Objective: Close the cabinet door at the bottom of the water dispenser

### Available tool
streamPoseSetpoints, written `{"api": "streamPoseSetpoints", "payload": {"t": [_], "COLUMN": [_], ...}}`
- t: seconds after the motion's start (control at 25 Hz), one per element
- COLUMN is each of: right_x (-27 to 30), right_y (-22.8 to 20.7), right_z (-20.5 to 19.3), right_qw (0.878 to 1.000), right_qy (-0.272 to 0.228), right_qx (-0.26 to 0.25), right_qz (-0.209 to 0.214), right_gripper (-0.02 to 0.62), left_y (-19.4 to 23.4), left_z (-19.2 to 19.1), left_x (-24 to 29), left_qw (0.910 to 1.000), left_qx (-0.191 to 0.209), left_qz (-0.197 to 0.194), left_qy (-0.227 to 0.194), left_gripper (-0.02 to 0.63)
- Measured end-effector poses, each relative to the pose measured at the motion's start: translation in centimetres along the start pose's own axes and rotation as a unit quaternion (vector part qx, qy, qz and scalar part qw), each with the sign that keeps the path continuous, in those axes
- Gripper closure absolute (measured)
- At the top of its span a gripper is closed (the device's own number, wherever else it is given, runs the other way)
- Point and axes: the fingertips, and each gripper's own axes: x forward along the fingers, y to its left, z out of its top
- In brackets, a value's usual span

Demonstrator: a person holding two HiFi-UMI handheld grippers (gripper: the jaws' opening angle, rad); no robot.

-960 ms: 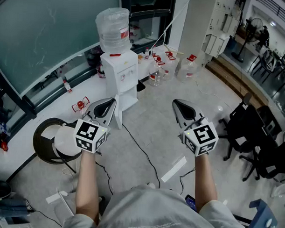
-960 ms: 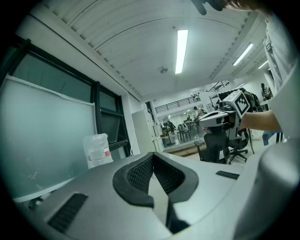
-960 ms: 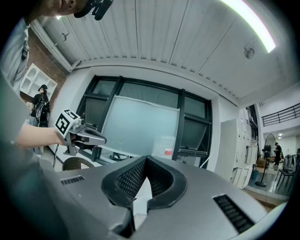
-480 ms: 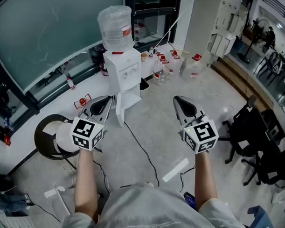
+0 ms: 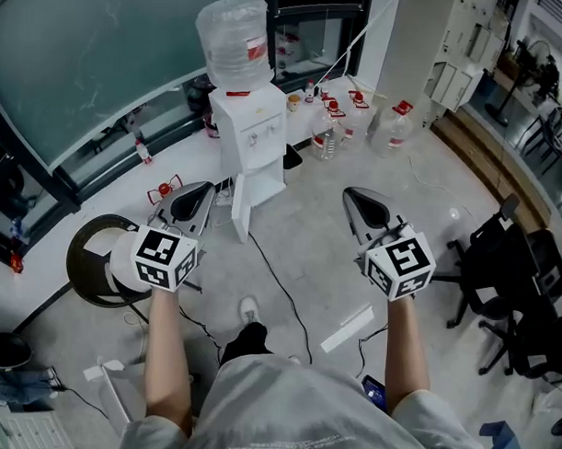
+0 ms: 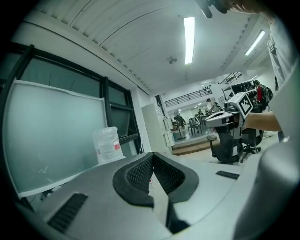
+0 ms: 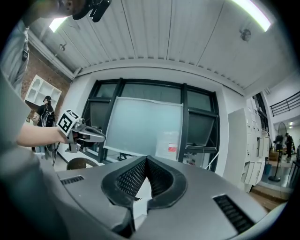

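As left tool hovers, cabinet door ajar ahead, apart

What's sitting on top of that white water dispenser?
A big clear water jug with a red label stands upside down on the water dispenser. Its mouth, down inside the top, is hidden, and how much water it holds cannot be told.

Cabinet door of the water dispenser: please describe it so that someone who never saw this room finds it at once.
In front of the frosted glass wall stands a white water dispenser with a clear bottle on top. At its base, the cabinet door is the narrow white panel swung outward, the only part standing ajar.
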Motion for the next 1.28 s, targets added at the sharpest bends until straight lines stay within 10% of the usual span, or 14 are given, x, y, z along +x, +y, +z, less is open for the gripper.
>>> {"api": "streamPoseSetpoints", "payload": {"t": [0.76,1.28], "right_x": [29.9,41.5], "right_y": [-11.7,-14.6], "right_z": [-1.4,-11.9], "right_qw": [0.997,0.989], "right_qy": [0.038,0.114], "right_qx": [0.006,0.058], "right_qz": [-0.065,-0.068], "right_gripper": [0.569,0.569], "left_y": [23.3,27.9], "left_z": [-7.7,-20.1], "left_x": [23.5,32.4], "left_qw": [0.9982,0.9893], "left_qx": [-0.005,-0.074], "left_qz": [-0.058,-0.097], "left_qy": [0.009,0.080], "left_gripper": [0.588,0.586]}}
